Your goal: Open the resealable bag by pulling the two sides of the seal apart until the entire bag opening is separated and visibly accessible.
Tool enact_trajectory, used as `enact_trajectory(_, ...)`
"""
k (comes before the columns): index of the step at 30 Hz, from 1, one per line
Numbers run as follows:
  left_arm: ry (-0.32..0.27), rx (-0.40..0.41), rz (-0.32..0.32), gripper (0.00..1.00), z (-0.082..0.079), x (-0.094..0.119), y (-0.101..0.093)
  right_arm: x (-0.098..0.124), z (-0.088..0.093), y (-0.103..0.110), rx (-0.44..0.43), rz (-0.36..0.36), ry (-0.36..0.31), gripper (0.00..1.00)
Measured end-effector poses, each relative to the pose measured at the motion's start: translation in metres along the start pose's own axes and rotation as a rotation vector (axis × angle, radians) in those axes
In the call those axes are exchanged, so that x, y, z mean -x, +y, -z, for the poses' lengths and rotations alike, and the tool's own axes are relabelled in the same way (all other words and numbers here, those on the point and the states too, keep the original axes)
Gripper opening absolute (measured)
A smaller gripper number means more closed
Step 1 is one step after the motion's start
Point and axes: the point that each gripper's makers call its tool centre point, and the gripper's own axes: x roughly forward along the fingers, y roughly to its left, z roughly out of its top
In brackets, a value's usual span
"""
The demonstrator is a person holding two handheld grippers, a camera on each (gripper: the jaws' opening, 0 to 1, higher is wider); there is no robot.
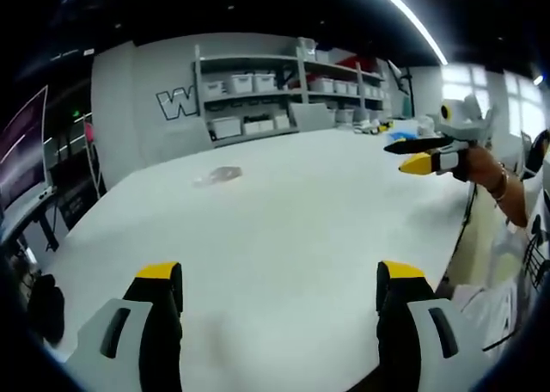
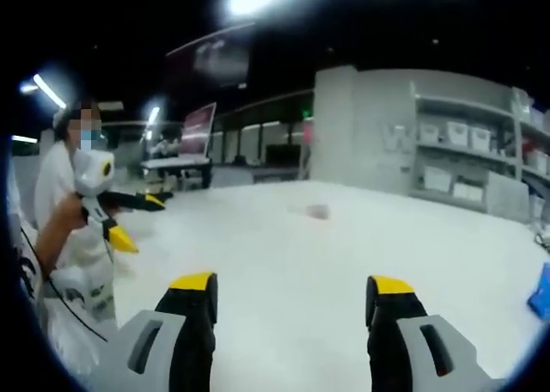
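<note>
Your bag (image 1: 217, 176) lies flat at eleven o'clock, contents unreadable; left gripper (image 1: 281, 282) and right gripper (image 2: 292, 296) both gape wide, empty.

Both views look low across the white surface (image 1: 284, 237) from opposite edges (each catching the other gripper), sharing its middle, the far bag (image 1: 218, 176) and the shelves (image 1: 284, 87).

This looks like a lab or workshop room. A large white table (image 1: 284, 229) is the main work surface. Behind the table, metal shelving (image 1: 292, 87) holds rows of white storage bins against a grey wall with big lettering (image 1: 176, 104). Left of the table, probably a monitor (image 1: 21, 147) glows. A strip light (image 1: 408, 18) runs overhead.
</note>
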Motion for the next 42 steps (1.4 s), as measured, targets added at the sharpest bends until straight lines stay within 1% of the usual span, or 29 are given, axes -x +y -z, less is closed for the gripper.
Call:
enact_trajectory(8,-0.006,0.005,0.005,0.92,0.0,0.0,0.0,-0.008,-0.004,0.0,0.009,0.013,-0.001,0.71)
enact_trajectory(16,0.006,0.01,-0.002,0.92,0.005,0.0,0.006,-0.019,-0.004,0.001,0.026,0.004,0.016,0.7)
enact_trajectory(23,0.015,0.009,0.007,0.92,0.007,-0.002,0.005,-0.027,-0.005,0.001,0.03,-0.004,0.025,0.69)
enact_trajectory(31,0.02,0.013,0.005,0.92,0.01,-0.002,0.007,-0.037,-0.007,-0.006,0.031,0.001,0.033,0.68)
enact_trajectory(38,0.017,0.012,0.004,0.92,0.009,-0.001,0.008,-0.042,-0.001,-0.008,0.033,0.002,0.055,0.68)
enact_trajectory(42,0.015,0.013,0.004,0.92,0.007,-0.001,0.008,-0.045,-0.005,-0.013,0.029,0.01,0.052,0.68)
